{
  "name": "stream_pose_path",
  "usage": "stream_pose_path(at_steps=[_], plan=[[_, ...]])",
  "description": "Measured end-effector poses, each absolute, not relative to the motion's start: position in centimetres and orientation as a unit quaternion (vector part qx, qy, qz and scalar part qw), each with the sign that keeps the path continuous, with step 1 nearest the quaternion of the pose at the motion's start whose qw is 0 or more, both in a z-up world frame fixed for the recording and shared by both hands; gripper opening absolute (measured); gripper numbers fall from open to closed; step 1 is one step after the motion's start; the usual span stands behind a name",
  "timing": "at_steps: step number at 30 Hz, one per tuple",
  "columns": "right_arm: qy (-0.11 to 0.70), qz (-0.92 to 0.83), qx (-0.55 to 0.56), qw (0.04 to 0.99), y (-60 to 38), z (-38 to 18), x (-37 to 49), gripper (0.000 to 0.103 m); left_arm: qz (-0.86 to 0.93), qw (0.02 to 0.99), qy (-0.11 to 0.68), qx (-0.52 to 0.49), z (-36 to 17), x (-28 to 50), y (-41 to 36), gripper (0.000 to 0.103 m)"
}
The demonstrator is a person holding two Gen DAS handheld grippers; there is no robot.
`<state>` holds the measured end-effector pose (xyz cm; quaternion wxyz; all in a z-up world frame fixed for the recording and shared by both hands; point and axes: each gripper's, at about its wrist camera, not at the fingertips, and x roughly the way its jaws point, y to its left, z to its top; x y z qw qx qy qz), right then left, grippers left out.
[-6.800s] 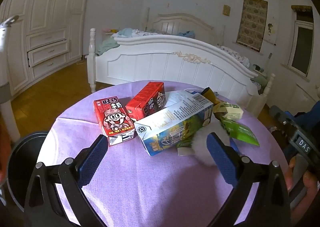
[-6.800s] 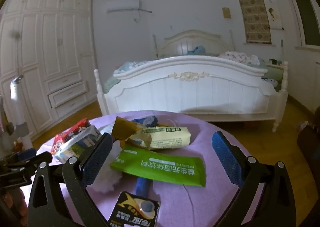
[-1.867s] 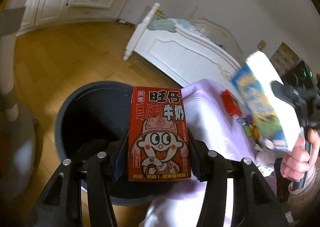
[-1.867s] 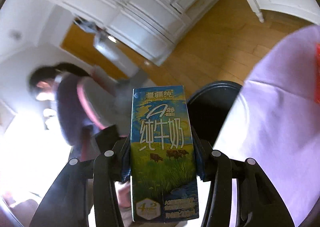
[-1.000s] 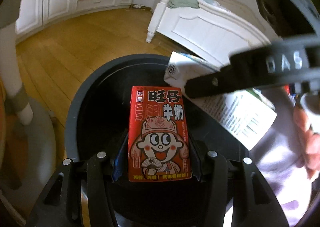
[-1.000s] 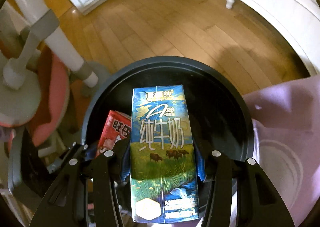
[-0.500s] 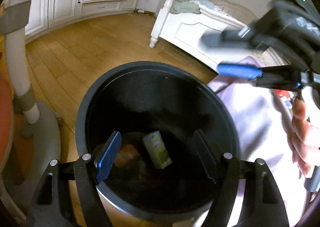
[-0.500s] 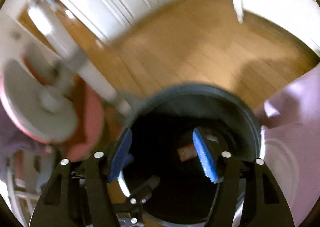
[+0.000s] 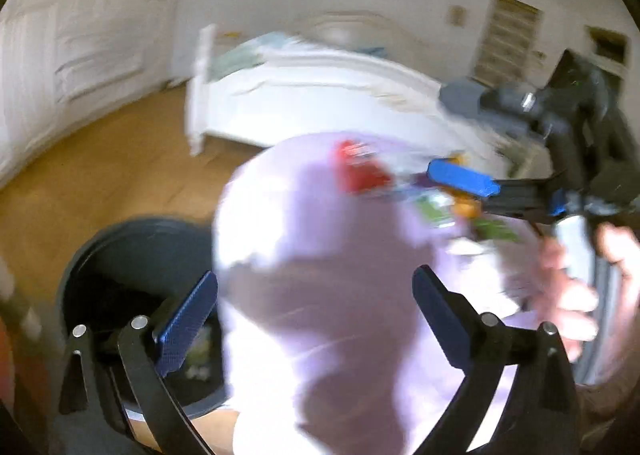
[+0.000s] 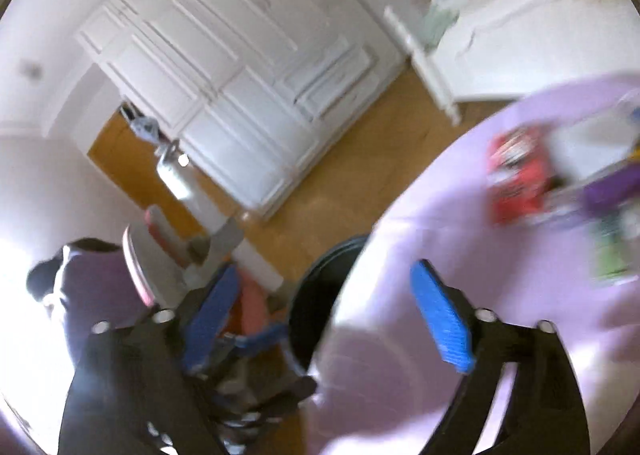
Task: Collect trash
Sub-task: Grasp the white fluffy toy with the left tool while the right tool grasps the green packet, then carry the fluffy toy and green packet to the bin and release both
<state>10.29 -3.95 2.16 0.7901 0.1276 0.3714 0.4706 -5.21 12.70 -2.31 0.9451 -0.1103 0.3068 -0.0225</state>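
Observation:
Both views are motion-blurred. My left gripper is over the near edge of the purple-clothed table, its jaws opening wide with nothing between them. The black bin stands low at the left, with a dropped carton dimly visible inside. A red milk carton and a green wrapper lie further back on the table. My right gripper is also opening and empty, between the bin and the table. The red carton lies ahead to its right.
A hand holds the right gripper, one blue pad over the trash pile. A white bed stands beyond the table, and a white wardrobe across the wooden floor. A person and a pink chair are left of the bin.
A second ago each gripper held a carton over the bin. Both cartons dropped in, the jaws spread wider, and both grippers swung up and away from the bin toward the table.

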Motion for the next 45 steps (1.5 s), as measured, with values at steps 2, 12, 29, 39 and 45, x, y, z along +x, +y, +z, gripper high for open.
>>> stream_pose_path(at_steps=[2,12,29,39,45], plan=[[0.354,0.453,0.109,0.811,-7.5,2.7,10.7,0.092,-0.055,0.945,0.307,-0.096,-1.6,-4.0,9.9,0.097],[0.343,0.446,-0.214,0.799,-21.6,1.3,16.6,0.092,-0.15,0.915,0.37,-0.058,-3.9,1.7,-0.4,0.097],[0.402,0.47,-0.257,0.742,-20.9,-5.4,21.6,0.039,-0.103,0.886,0.449,-0.055,-6.8,6.6,-3.5,0.072],[0.426,0.474,-0.013,0.77,-26.7,-3.0,19.1,0.021,-0.123,0.895,0.424,-0.071,-6.6,5.7,-2.9,0.044],[0.434,0.472,0.12,0.758,-27.0,-2.9,17.0,0.021,-0.128,0.907,0.391,-0.095,-5.6,4.2,-1.9,0.044]])
